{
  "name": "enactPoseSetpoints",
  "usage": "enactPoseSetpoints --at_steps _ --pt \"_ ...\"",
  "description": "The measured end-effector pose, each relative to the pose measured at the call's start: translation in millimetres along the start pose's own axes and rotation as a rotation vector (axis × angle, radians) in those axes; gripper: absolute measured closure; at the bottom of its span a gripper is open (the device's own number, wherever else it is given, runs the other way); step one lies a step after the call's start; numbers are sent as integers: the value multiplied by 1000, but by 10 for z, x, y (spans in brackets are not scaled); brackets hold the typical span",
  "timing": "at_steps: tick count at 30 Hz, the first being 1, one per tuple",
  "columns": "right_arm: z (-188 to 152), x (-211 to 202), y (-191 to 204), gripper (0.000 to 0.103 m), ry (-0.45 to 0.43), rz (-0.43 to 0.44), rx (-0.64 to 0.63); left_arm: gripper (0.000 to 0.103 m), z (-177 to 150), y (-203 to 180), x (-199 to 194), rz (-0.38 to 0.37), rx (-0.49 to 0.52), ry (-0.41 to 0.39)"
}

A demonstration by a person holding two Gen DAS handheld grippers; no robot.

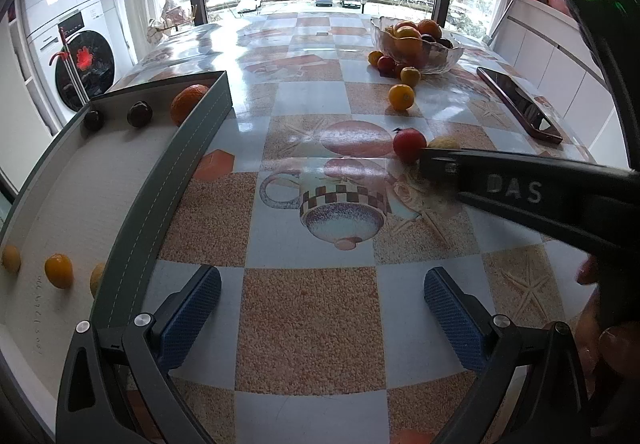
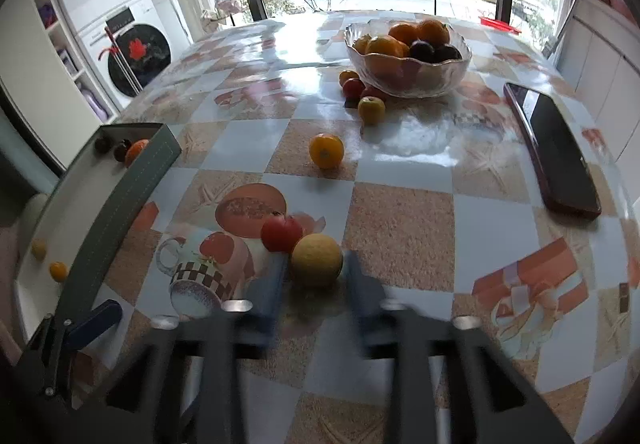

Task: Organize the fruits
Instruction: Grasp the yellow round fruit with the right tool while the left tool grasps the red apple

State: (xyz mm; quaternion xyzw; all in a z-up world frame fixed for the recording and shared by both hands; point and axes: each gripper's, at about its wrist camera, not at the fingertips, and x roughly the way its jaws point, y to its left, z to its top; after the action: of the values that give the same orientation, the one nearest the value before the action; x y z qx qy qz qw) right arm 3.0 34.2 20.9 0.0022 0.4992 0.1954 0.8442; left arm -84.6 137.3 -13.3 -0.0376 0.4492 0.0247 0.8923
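Now your right gripper (image 2: 316, 276) pinches the yellow fruit (image 2: 317, 259) (round, no long axis), tomato (image 2: 281, 233) touching beyond; left gripper (image 1: 320, 308) gapes.

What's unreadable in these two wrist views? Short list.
- Right hand-held gripper, right wrist view: fingers motion-blurred, so pad contact on the yellow fruit is unclear.
- Same yellow fruit, left wrist view: mostly hidden behind the right gripper's finger.
- Third yellow fruit in the tray, left wrist view: half hidden by the tray wall.
- Fruit low in the glass bowl: distorted by the glass.
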Motion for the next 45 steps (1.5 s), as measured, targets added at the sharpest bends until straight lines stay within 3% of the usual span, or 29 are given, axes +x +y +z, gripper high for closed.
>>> enactPoseSetpoints --at_steps 5,11,16,20,23,26,28,30,32,41,45 --pt "-200 -198 -298 75 -29 -1 87 1 0 0 0 0 0 0" --pt "-624 -565 -714 75 -105 -144 163 1 110 -38 80 7 -8 27" --pt "-703 -651 -869 75 -131 -114 213 1 400 -231 260 -14 -1 66" --pt "-723 -654 -882 75 -142 -87 233 2 594 -353 313 -2 6 37" --pt "-750 -664 -905 75 -150 -65 250 20 698 -405 435 20 20 65" --pt "-763 -667 -902 75 -151 -68 248 23 758 -376 470 16 -16 61" --pt "-766 -668 -904 75 -152 -66 249 39 753 -382 436 4 -4 41" --pt "-768 -669 -903 75 -152 -65 250 69 738 -420 385 -17 27 26" --pt "-770 -670 -901 75 -153 -66 250 80 726 -438 360 -34 38 26" --pt "-771 -671 -871 75 -155 -80 239 80 193 -349 -16 -55 107 -2" --pt "-774 -671 -866 75 -155 -81 239 80 -35 -196 -211 -91 58 22"
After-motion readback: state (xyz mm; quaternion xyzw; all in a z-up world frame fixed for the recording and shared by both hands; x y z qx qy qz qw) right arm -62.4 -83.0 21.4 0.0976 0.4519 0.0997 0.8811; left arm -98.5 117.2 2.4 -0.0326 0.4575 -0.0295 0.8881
